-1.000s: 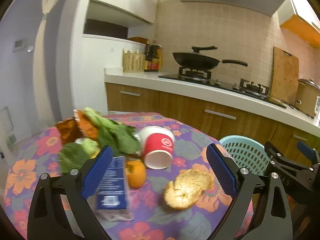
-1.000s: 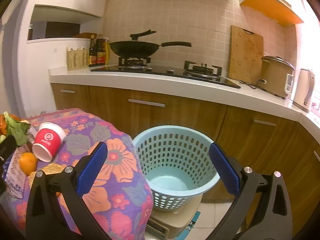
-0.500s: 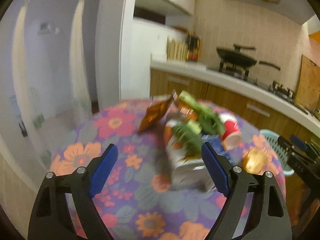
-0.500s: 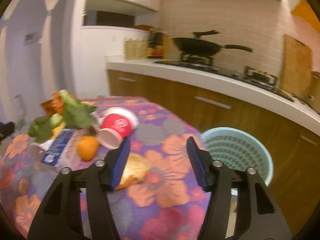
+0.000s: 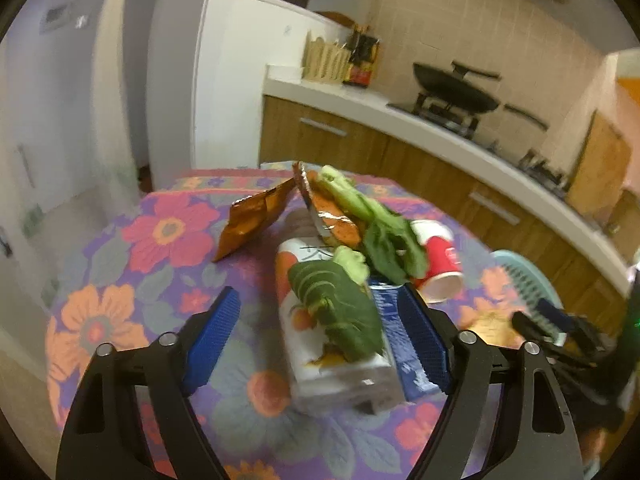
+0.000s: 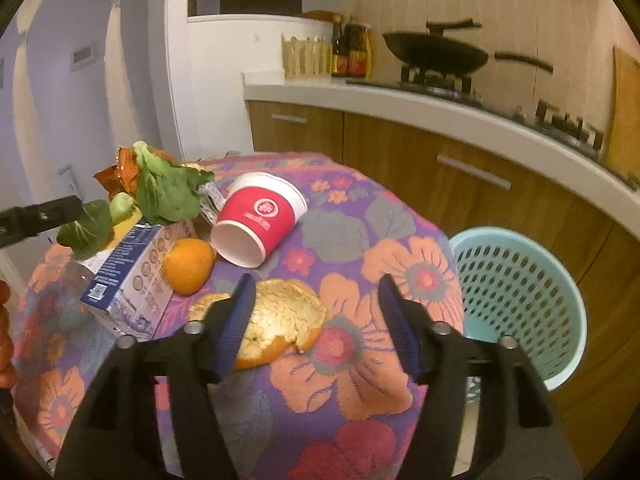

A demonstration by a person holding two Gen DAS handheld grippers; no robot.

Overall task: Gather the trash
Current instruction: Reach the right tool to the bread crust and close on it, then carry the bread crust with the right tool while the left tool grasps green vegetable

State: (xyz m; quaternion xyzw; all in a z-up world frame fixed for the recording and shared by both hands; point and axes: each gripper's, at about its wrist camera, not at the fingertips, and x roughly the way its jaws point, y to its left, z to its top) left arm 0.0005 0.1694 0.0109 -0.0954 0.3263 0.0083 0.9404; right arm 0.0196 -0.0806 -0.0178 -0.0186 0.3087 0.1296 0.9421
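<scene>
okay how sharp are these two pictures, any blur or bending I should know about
Left wrist view: motion blur smears the juice carton and leafy greens; dim warm light. Right wrist view: sharper, the red paper cup and orange peel read clearly. Both: fisheye bends the counter edge, dark corners.

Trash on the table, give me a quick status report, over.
Left gripper open, closing around the carton, leaf lying on it. Right gripper open, reopening over the orange peel. Nothing held. Basket beside the table, empty as far as visible.
</scene>
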